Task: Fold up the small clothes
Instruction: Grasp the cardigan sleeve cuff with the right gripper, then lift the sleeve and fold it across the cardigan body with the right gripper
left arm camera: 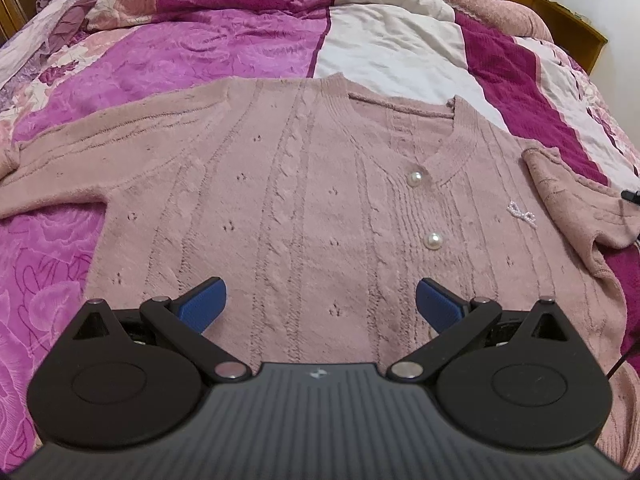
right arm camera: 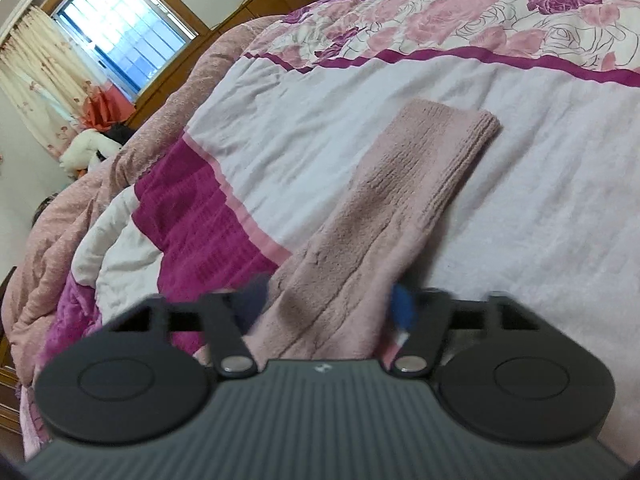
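1. Nearest the left wrist camera, the left gripper [left arm camera: 321, 304] tilts steeply down over the lower front of a pink knitted cardigan [left arm camera: 304, 208]; its blue pads [left arm camera: 204, 304] stand wide apart with nothing between them, clear of the knit.
2. Beyond those fingers, the cardigan lies flat and front-up on the quilt [left arm camera: 224, 52], two pearl buttons [left arm camera: 433, 241] fastened along its placket, one sleeve stretched out to the left of the picture.
3. At the cardigan's right edge, the other sleeve [left arm camera: 576, 208] runs out to the right border of this picture.
4. Close to the right wrist camera, the right gripper [right arm camera: 324, 304] is rolled, so the room looks slanted; it points gently downward.
5. Between its blurred fingers runs that pink sleeve [right arm camera: 400, 200]; the jaws are drawn in close on either side of it, and they look closed on the knit.
6. Farther out, the sleeve's ribbed cuff [right arm camera: 460, 124] rests on the quilt's white panel [right arm camera: 520, 200].
7. Behind the bed, a window [right arm camera: 120, 28] and a curtain [right arm camera: 36, 92] show.
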A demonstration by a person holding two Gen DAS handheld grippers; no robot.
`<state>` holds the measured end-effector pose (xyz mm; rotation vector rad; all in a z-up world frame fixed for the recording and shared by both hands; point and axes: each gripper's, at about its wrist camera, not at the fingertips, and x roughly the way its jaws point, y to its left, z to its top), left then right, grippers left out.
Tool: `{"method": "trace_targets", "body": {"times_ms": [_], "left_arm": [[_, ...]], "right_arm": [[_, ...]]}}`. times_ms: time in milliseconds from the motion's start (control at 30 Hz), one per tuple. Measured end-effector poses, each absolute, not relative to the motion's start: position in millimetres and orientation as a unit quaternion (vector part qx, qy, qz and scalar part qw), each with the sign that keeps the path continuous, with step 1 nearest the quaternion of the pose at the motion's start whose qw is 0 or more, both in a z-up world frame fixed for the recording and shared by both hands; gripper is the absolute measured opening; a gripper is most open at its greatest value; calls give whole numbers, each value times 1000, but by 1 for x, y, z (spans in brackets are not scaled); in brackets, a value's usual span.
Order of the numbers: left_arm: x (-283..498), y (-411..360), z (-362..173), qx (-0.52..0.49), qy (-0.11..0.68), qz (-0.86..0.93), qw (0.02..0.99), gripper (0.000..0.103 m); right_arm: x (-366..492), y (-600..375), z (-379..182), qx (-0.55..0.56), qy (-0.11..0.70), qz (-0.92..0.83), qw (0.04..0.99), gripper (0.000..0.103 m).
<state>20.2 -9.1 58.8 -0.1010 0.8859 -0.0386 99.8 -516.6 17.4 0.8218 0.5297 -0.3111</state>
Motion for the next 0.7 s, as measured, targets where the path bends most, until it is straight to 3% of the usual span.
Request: {"method": "trace_targets", "body": {"times_ms": [33,67,300,700], "left_arm": [[20,-10,59,-47,428,-20,902,103],[19,-10,59,-46,428,-21,902,103],[17,-8,63,-48,426,-20,903,103],[9,-2,63,-68,422,-32,904,103]], "right_arm": [[99,-519,16,401,255,-147,867,18],[97,-522,13,413,256,-148,861,12],[79,-526,30,408,223,-132,876,10],[34,-536,114,389,146,-140,899,10]]}}
